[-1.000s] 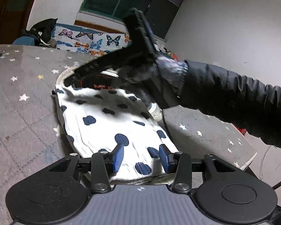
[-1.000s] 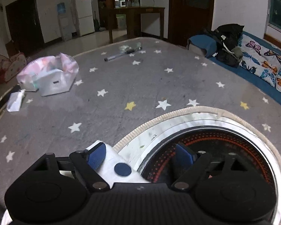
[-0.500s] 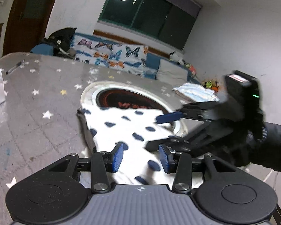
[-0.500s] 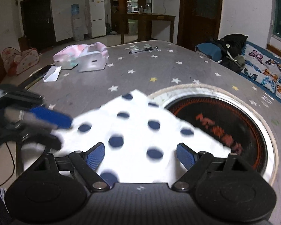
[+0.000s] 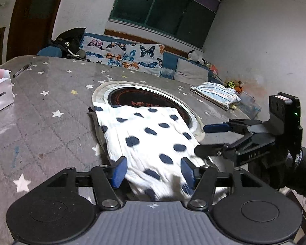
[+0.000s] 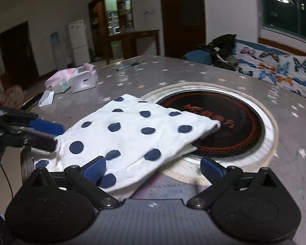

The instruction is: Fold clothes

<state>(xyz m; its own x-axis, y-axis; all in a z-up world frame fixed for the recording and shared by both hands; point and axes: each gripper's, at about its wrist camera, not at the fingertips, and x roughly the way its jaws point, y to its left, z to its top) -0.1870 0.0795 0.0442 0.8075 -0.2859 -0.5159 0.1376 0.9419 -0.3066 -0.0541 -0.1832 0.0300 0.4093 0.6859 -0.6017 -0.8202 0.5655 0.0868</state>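
Observation:
A white cloth with dark blue dots lies folded flat on the grey star-patterned table, its far end over the round black cooktop. My left gripper is open, its blue pads either side of the cloth's near end, holding nothing. My right gripper shows at the cloth's right edge, open and empty. In the right wrist view the cloth lies ahead of the open right gripper, with its corner between the jaws, and the left gripper sits at the cloth's left edge.
A folded striped cloth lies at the table's far right. A pink-white box and a pen lie on the far left. A butterfly-print sofa stands beyond the table. The table edge is close on the right.
My right gripper has swung from over the cloth's far end to its right side, ending lower and level. The cloth has settled flat. The left gripper stays open.

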